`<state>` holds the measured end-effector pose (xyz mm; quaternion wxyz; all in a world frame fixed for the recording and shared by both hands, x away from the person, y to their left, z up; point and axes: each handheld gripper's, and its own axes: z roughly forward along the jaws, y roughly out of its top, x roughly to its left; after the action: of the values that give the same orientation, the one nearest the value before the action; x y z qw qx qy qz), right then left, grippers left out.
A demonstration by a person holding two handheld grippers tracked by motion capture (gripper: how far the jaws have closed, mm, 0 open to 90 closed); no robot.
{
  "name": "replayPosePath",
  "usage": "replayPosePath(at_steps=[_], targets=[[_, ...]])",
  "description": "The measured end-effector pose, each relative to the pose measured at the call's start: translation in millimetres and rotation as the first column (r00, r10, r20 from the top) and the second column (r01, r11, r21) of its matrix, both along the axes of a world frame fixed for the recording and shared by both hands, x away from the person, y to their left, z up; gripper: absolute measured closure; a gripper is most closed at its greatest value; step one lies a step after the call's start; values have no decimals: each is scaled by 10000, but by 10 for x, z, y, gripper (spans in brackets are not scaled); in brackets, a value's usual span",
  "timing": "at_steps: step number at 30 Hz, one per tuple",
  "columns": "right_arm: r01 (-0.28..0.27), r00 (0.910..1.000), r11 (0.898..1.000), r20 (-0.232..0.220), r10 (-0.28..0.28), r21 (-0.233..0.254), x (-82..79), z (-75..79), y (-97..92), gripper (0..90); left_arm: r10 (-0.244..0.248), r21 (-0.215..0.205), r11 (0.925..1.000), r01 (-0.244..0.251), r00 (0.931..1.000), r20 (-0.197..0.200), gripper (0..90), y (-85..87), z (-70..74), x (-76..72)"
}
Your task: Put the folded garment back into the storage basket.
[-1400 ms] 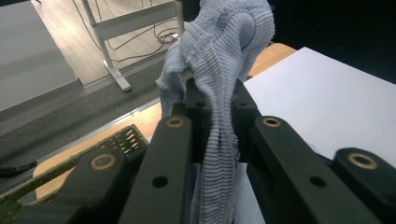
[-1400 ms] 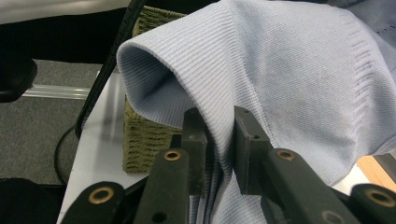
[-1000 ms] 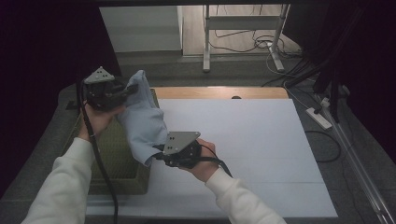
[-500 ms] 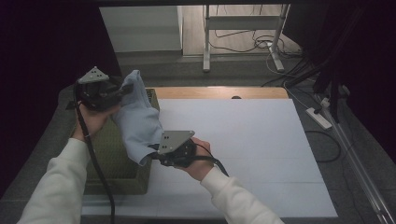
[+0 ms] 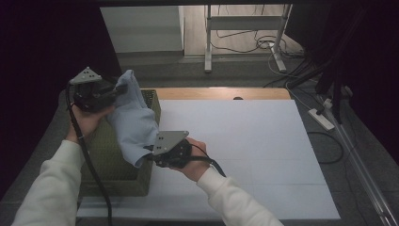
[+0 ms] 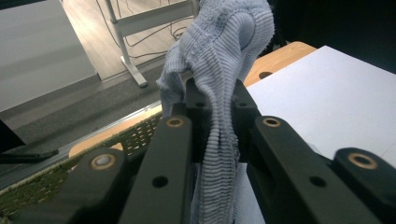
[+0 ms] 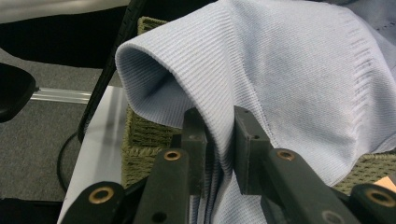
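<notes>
The left gripper (image 5: 123, 88) is clamping the upper end of a light blue ribbed knit cloth (image 5: 134, 122), its jaws closed hard on a bunched fold, as the left gripper view shows the cloth (image 6: 219, 70) squeezed between them. The right gripper (image 5: 149, 151) is pinching the lower end of the same cloth (image 7: 289, 65), jaws closed on a thinner fold beside a rolled hem.

The cloth is hanging stretched between the two claws, its long axis running from the left gripper, up and away, down toward the right gripper, nearer the person. It is hanging above the near right corner of the green woven basket (image 5: 110, 160), just beside the white table sheet (image 5: 244, 141), which is lying to the right of both claws.

Judging from this, the coming move is likely turning on carrying the cloth rightward, clear of the basket rim, with both ends kept taut.
</notes>
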<state>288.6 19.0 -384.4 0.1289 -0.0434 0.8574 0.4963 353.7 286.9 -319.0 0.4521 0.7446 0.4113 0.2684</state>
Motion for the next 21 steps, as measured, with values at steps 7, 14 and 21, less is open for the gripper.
replayPosePath(at_steps=[7, 14, 21], targets=[[-105, 9999, 9999, 7, 105, -20, -7, 3, 93, 763, 110, 31, 9999, -110, 9999, -6, 821, 83, 1, -21], [-160, 9999, 9999, -36, 160, 2, -1, -2, 191, 764, 249, 80, 9997, -249, 9997, -11, 821, 167, 18, -40], [-264, 9996, 9997, -56, 264, 0, -17, -8, 277, 763, 347, 77, 9994, -347, 9994, -2, 822, 245, 13, -68]])
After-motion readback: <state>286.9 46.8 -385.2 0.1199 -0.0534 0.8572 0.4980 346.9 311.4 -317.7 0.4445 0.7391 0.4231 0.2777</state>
